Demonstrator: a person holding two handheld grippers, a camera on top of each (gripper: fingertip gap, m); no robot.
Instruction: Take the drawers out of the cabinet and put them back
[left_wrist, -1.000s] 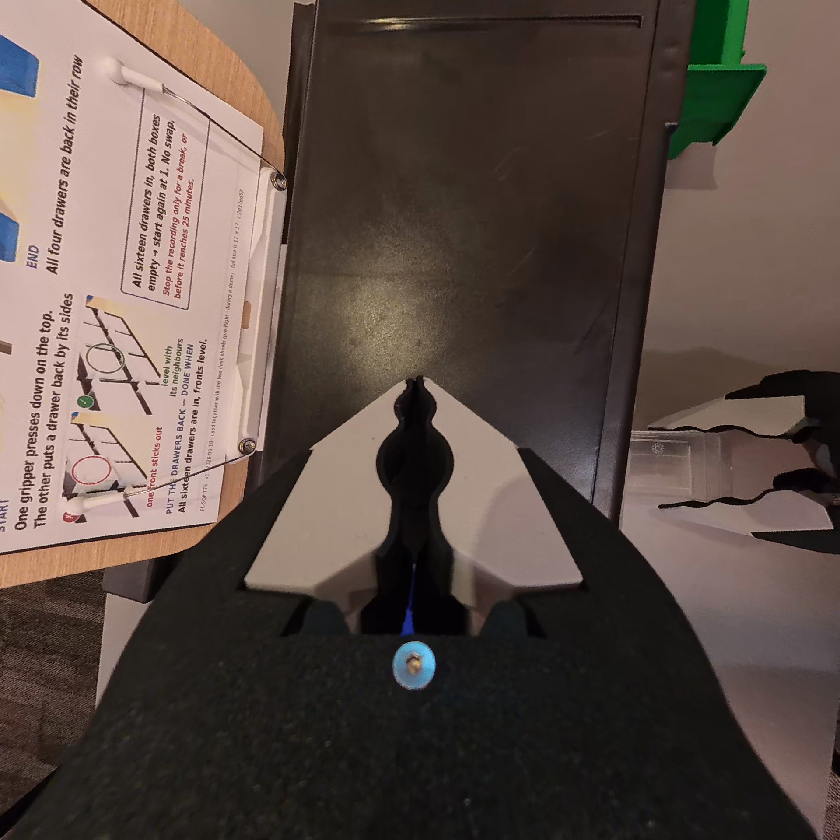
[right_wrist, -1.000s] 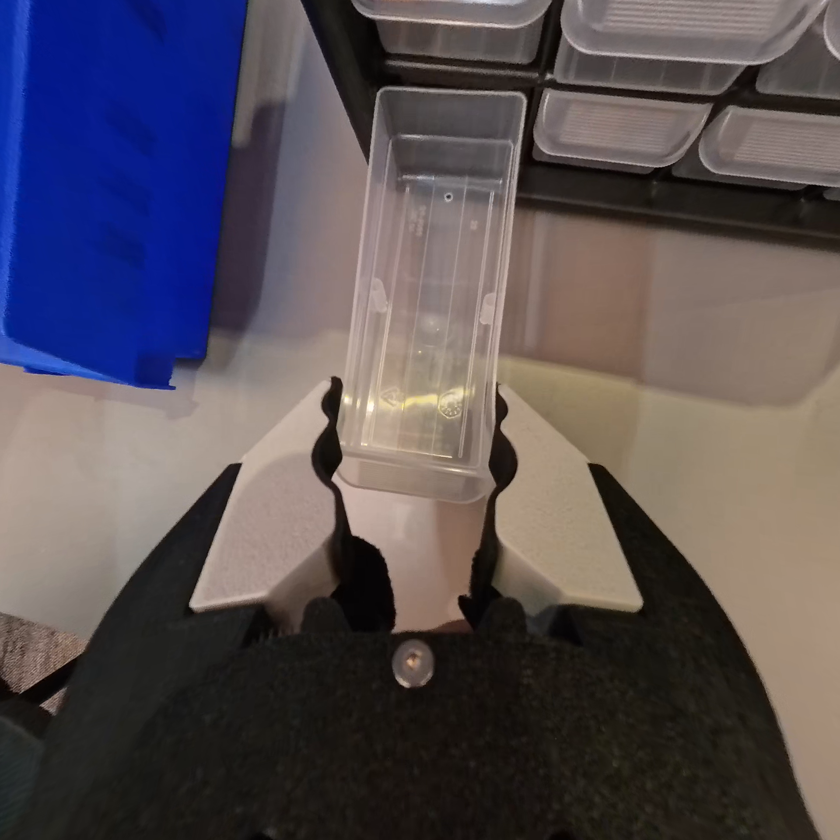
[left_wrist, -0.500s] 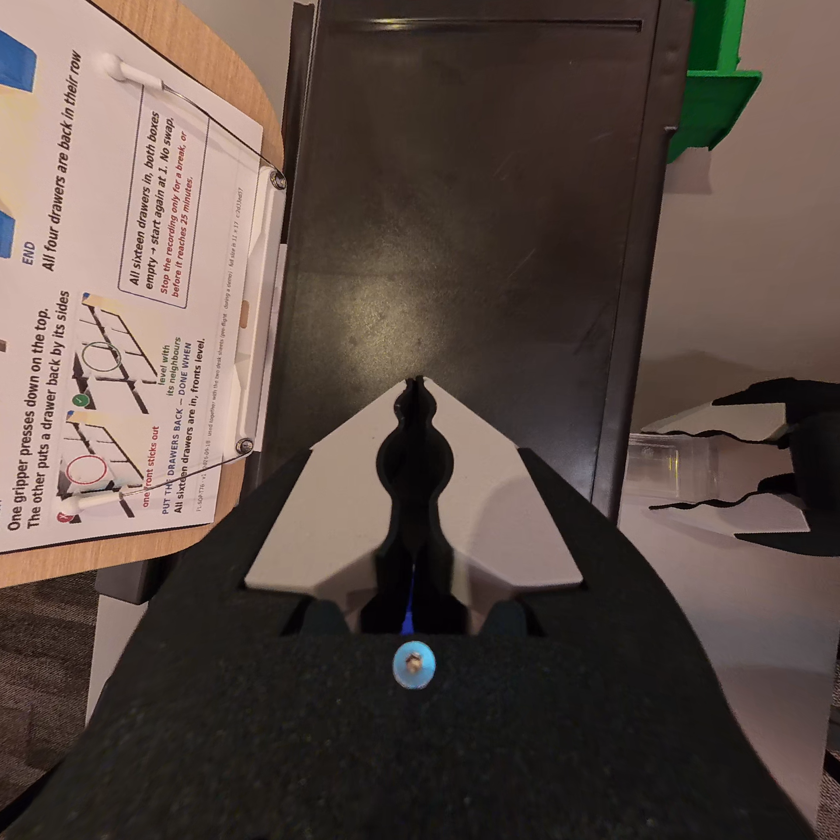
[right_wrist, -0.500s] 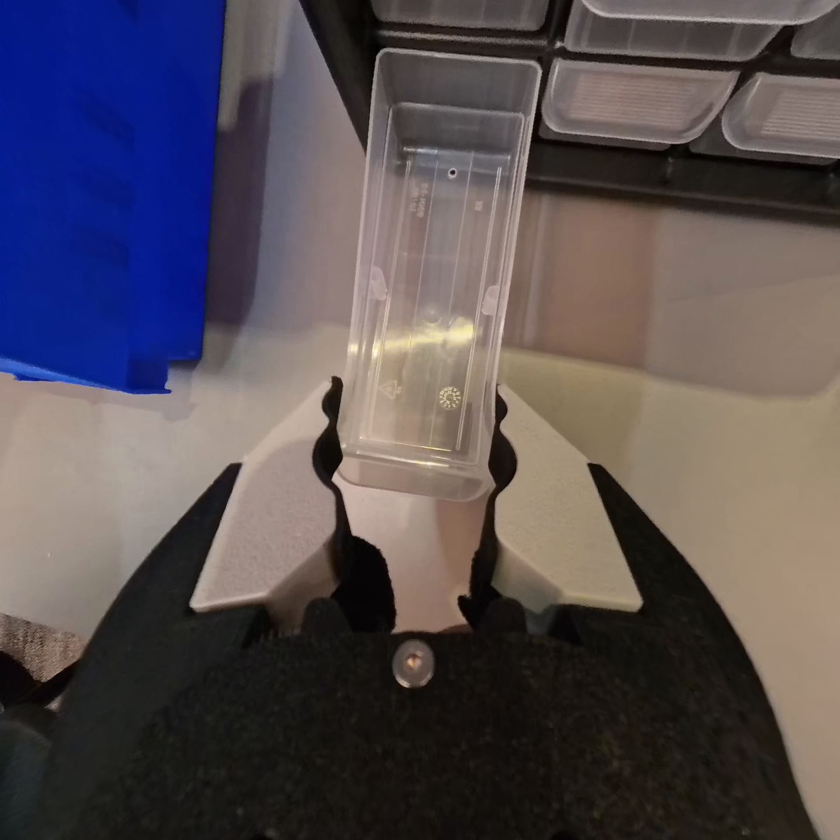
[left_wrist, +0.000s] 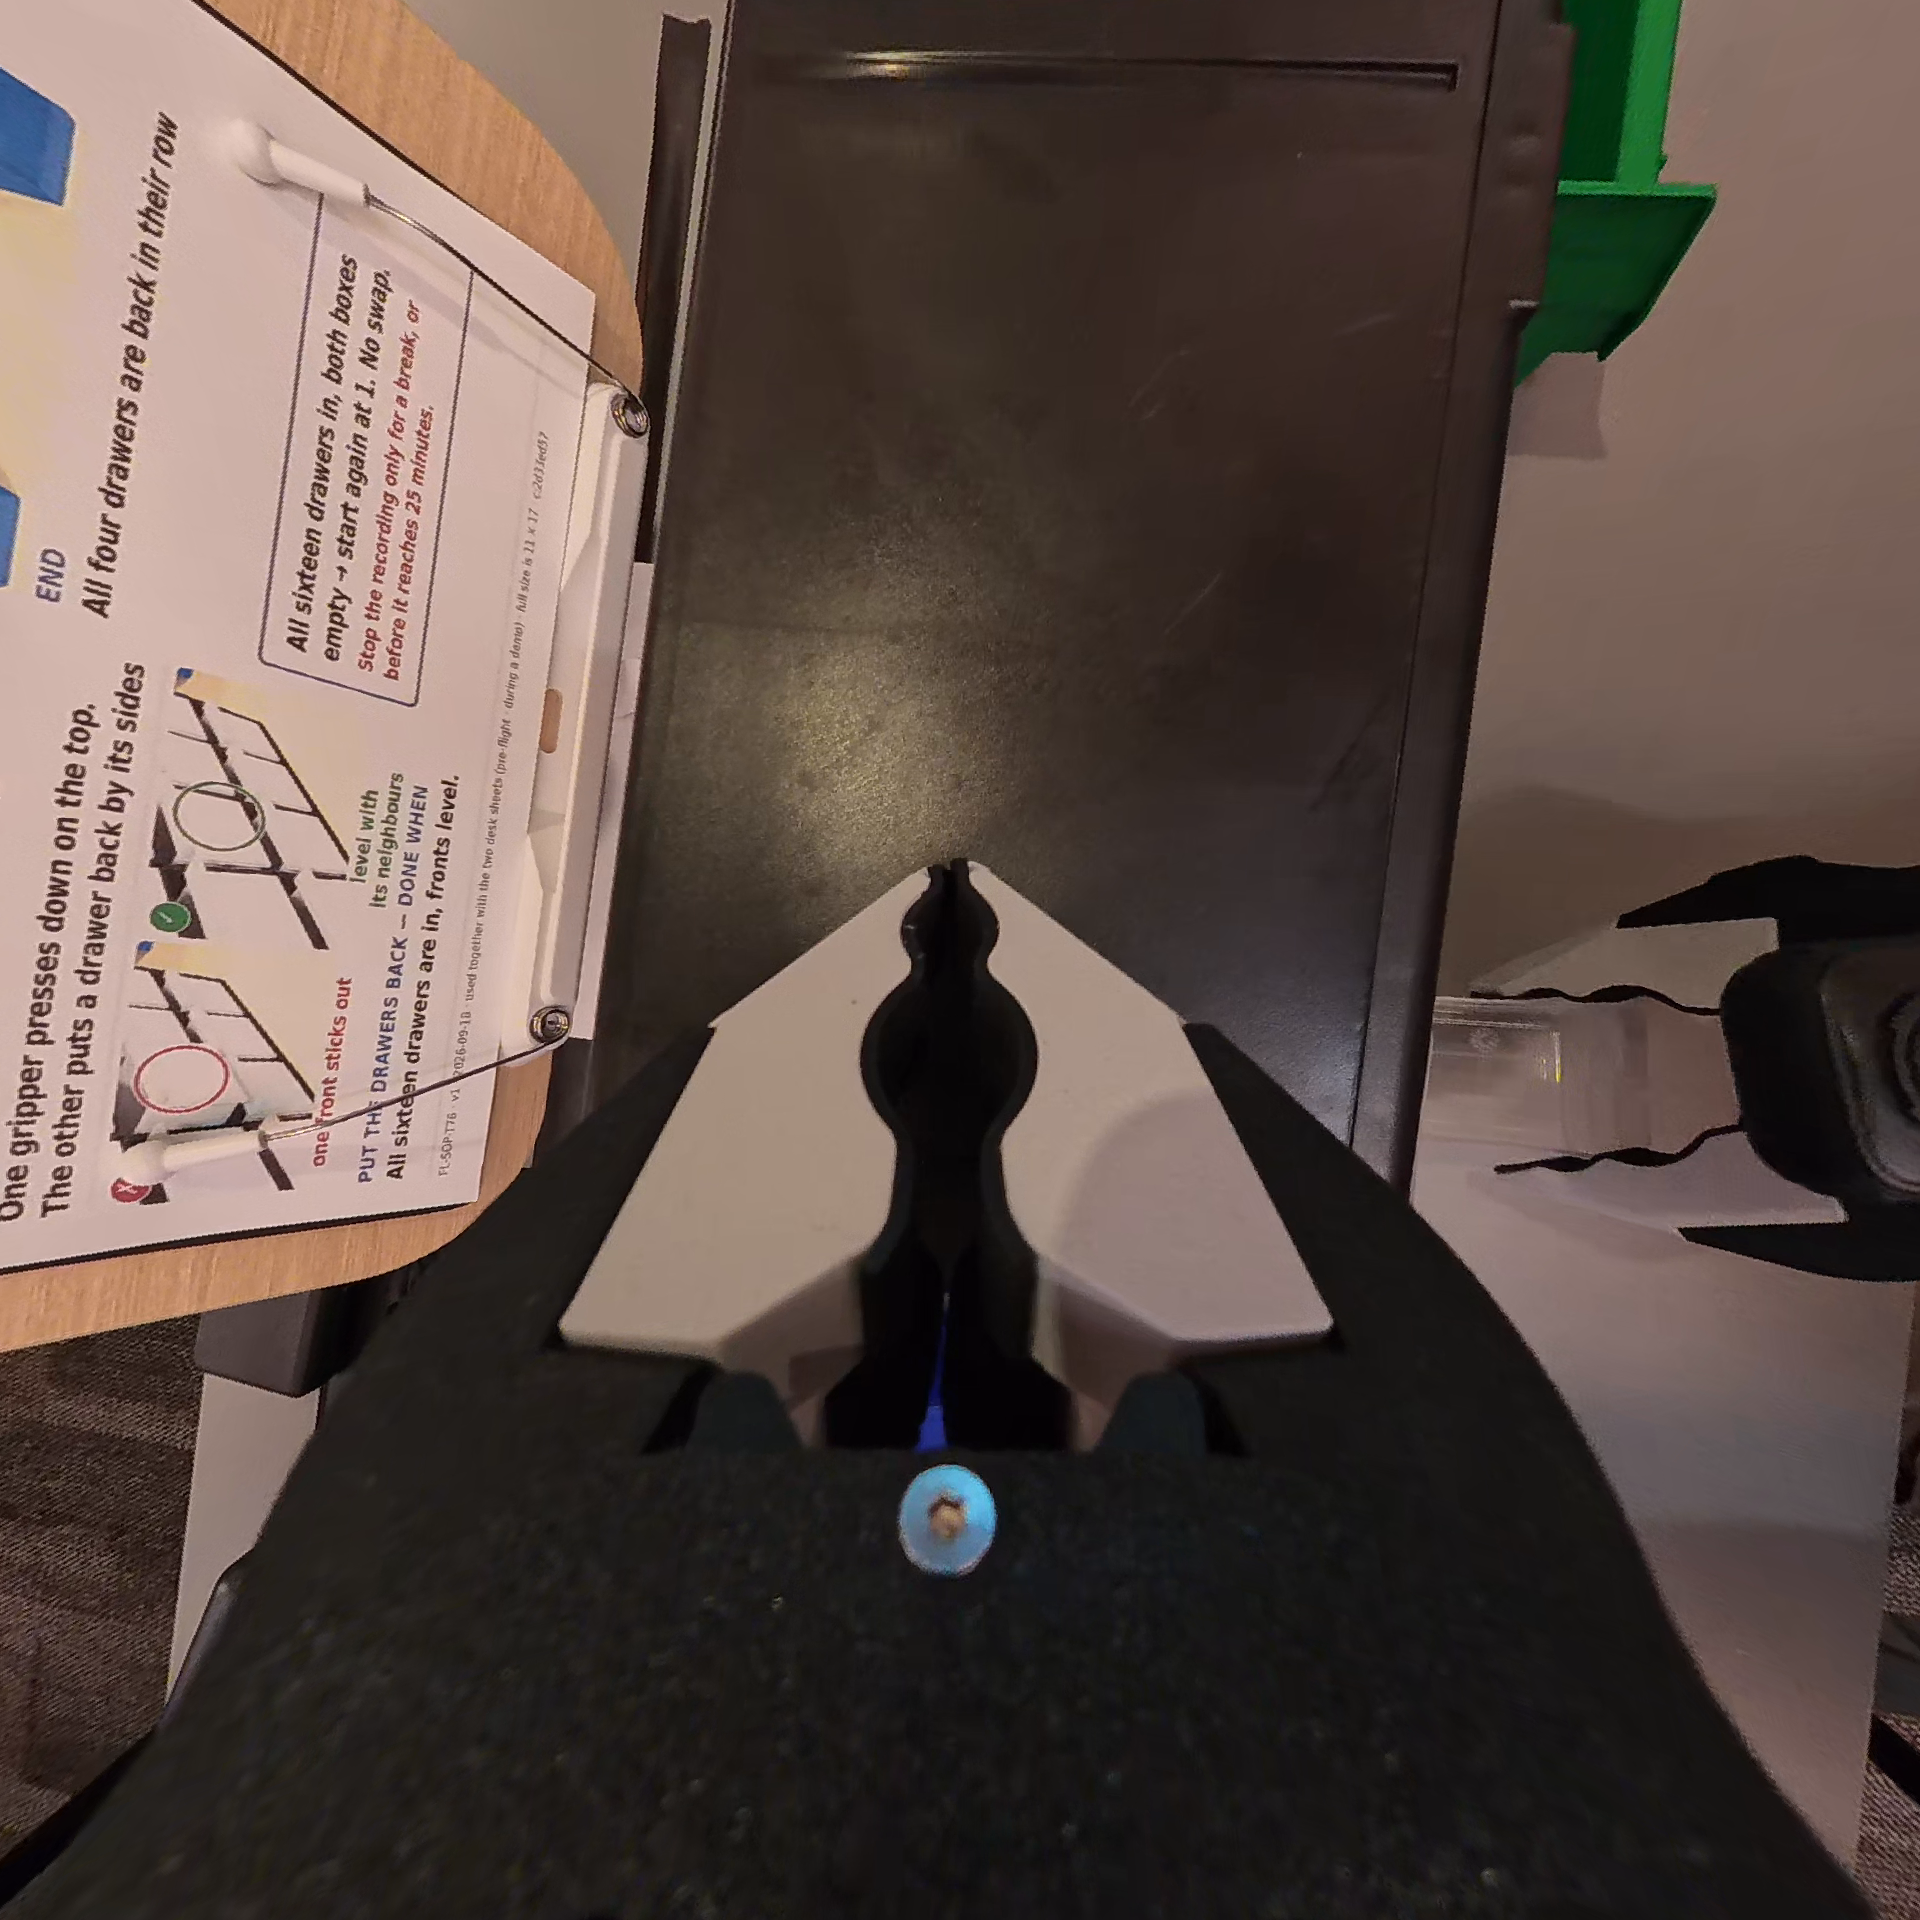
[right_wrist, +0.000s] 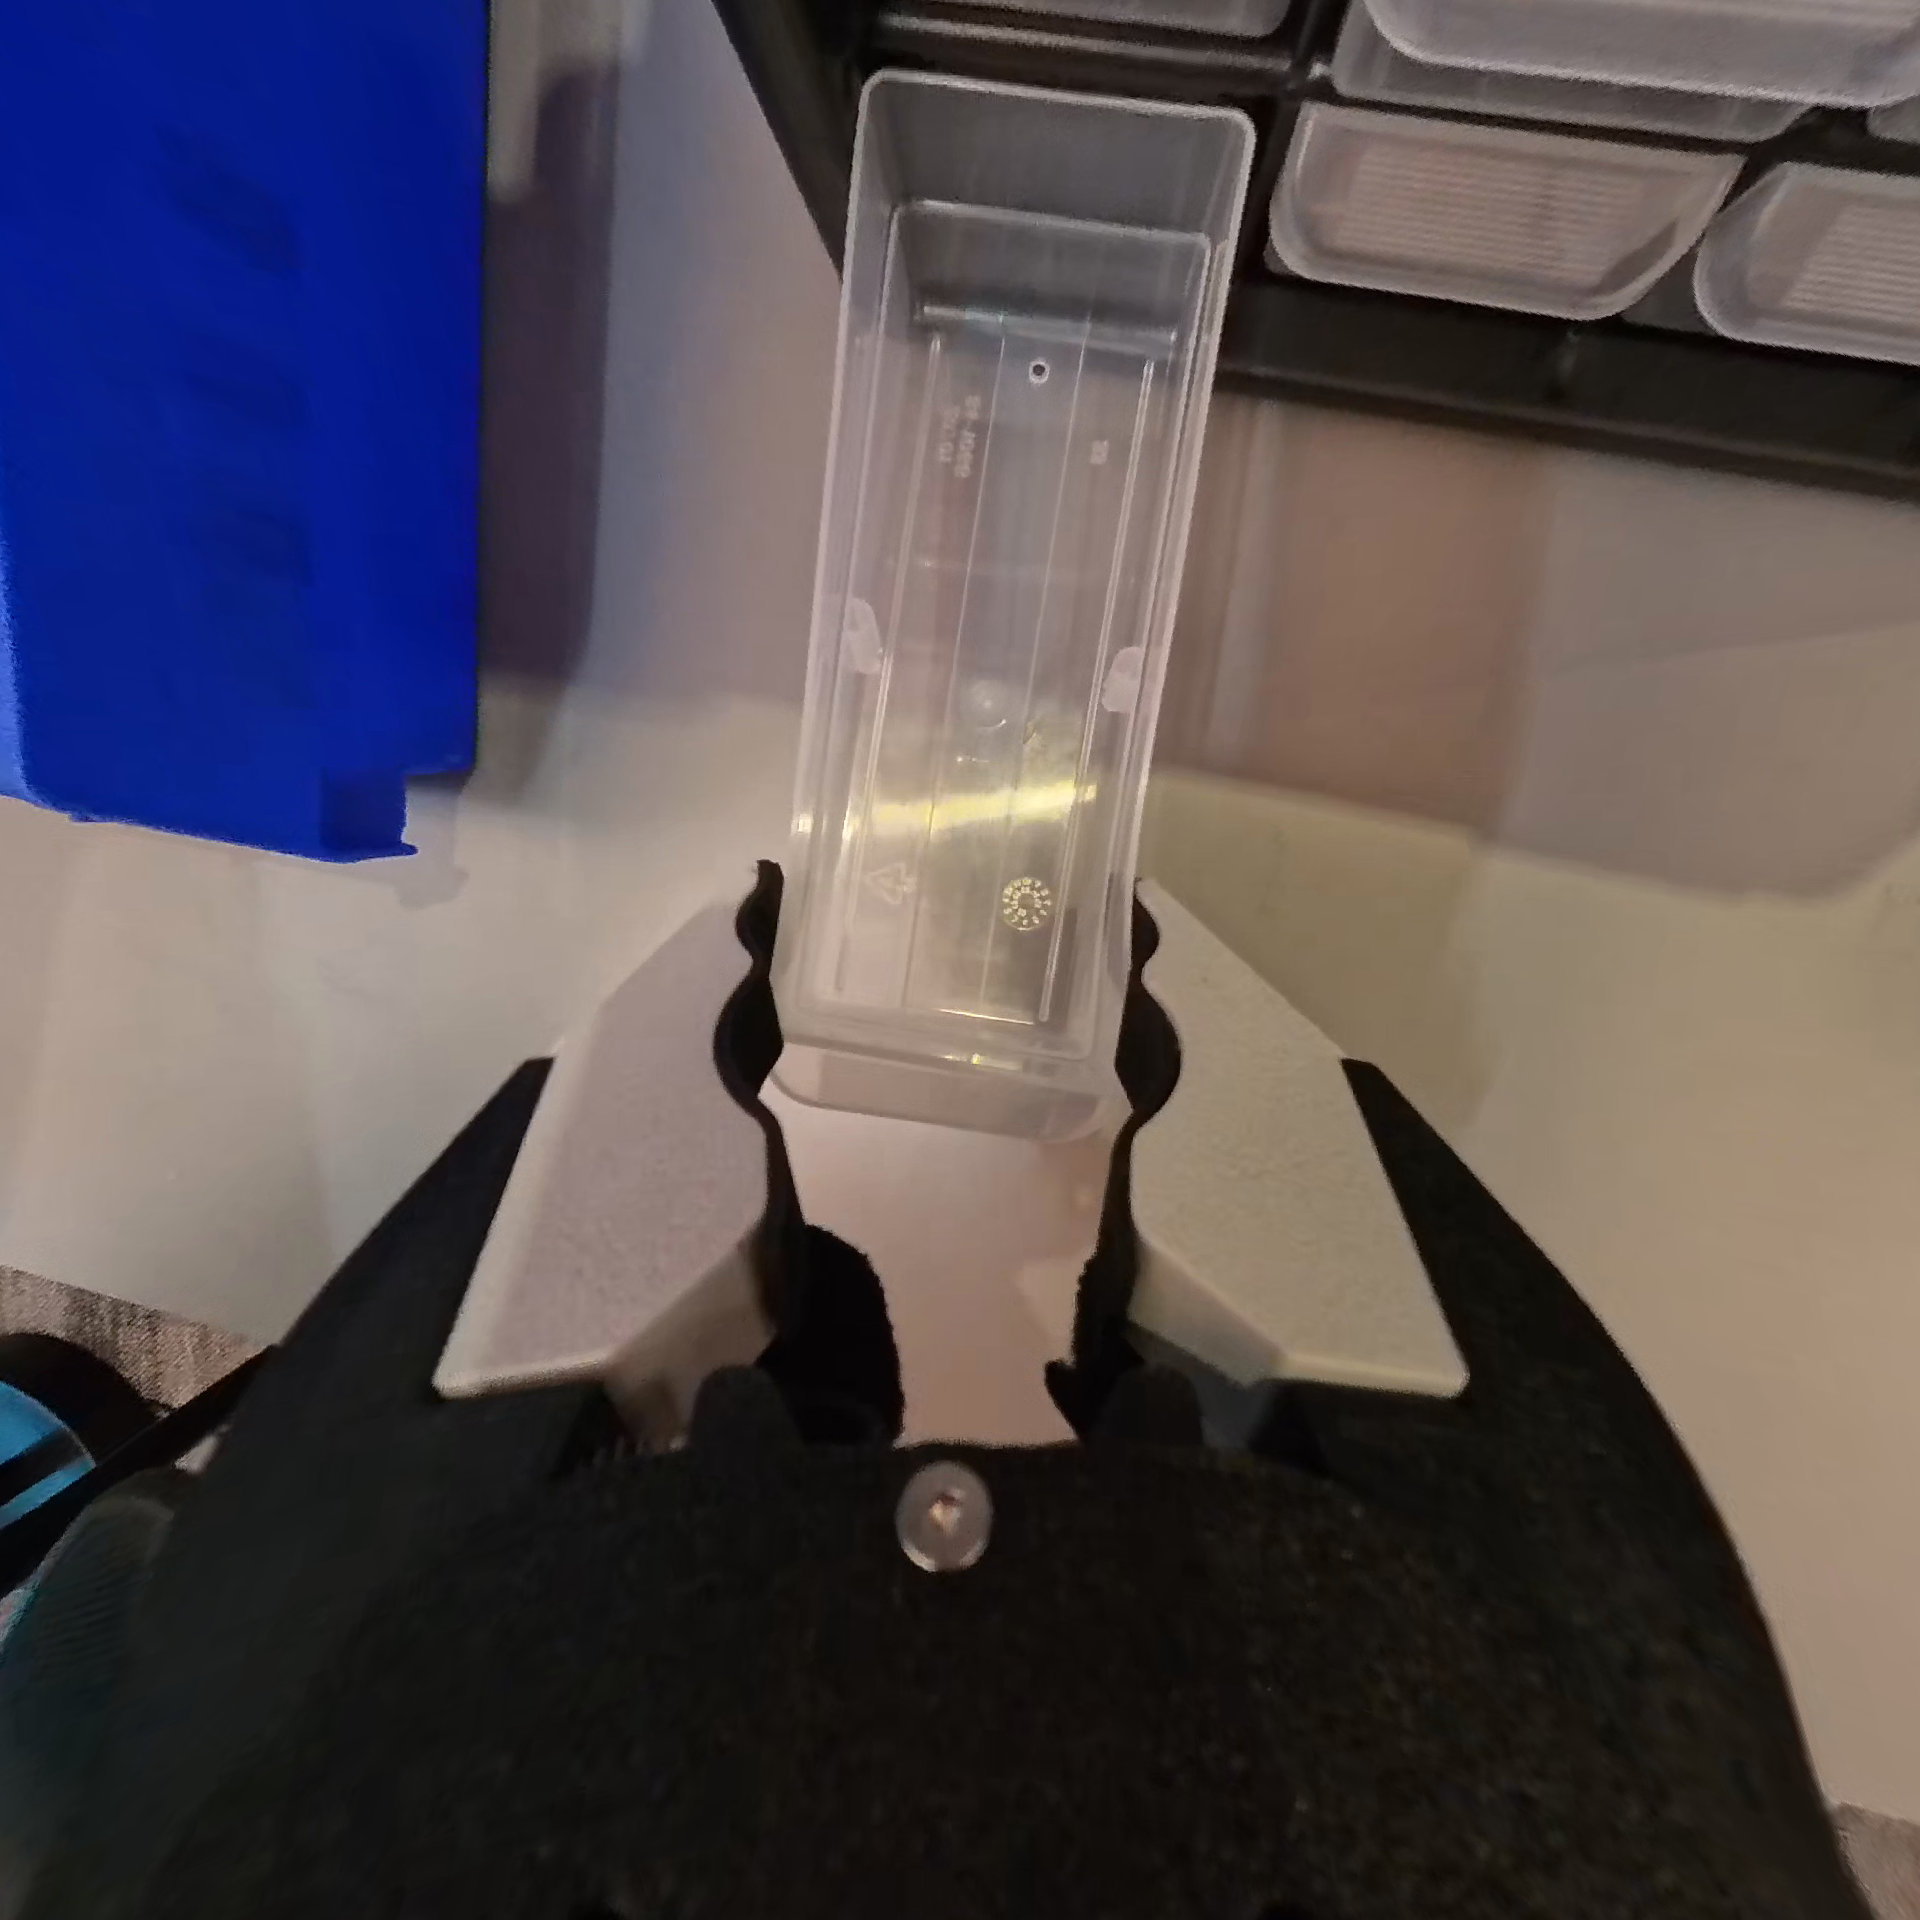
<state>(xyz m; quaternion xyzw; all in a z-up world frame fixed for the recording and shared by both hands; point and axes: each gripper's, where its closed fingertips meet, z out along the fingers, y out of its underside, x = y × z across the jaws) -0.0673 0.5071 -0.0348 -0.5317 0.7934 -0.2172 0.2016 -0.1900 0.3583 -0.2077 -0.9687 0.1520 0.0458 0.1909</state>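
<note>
Right gripper (right_wrist: 951, 997), black body with pale grey wedge fingers: clamped on near end of clear rectangular plastic drawer (right_wrist: 1013, 623), wavy black pads pressed against both long sides, centre of right wrist frame. Drawer empty, tilted slightly clockwise, far end at black cabinet frame (right_wrist: 1558, 358) at top of frame, at leftmost slot of bottom row; cannot tell how far in. Neighbouring clear drawers (right_wrist: 1486, 213) seated in slots, upper right. Blue plastic bin (right_wrist: 229, 416) fills upper left, well apart from drawer. Pale tabletop (right_wrist: 1558, 1195) below cabinet, lower right.

Left gripper (left_wrist: 951, 873), same black and grey build: fingers closed together, tips touching, nothing between. Tips over flat black top panel of cabinet (left_wrist: 1091, 468), centre of left wrist frame; cannot tell whether pressing on it or just above. Right gripper (left_wrist: 1621, 1081) visible at right edge, mid-height, with clear drawer (left_wrist: 1507, 1070) between its fingers just beside cabinet's front edge. Green plastic bin (left_wrist: 1621, 187) upper right, behind cabinet. White printed instruction sheet (left_wrist: 260, 623) under wire clip on light wood board (left_wrist: 499, 208), left side of frame, just beside cabinet. Grey carpet (left_wrist: 83, 1507) lower left.
</note>
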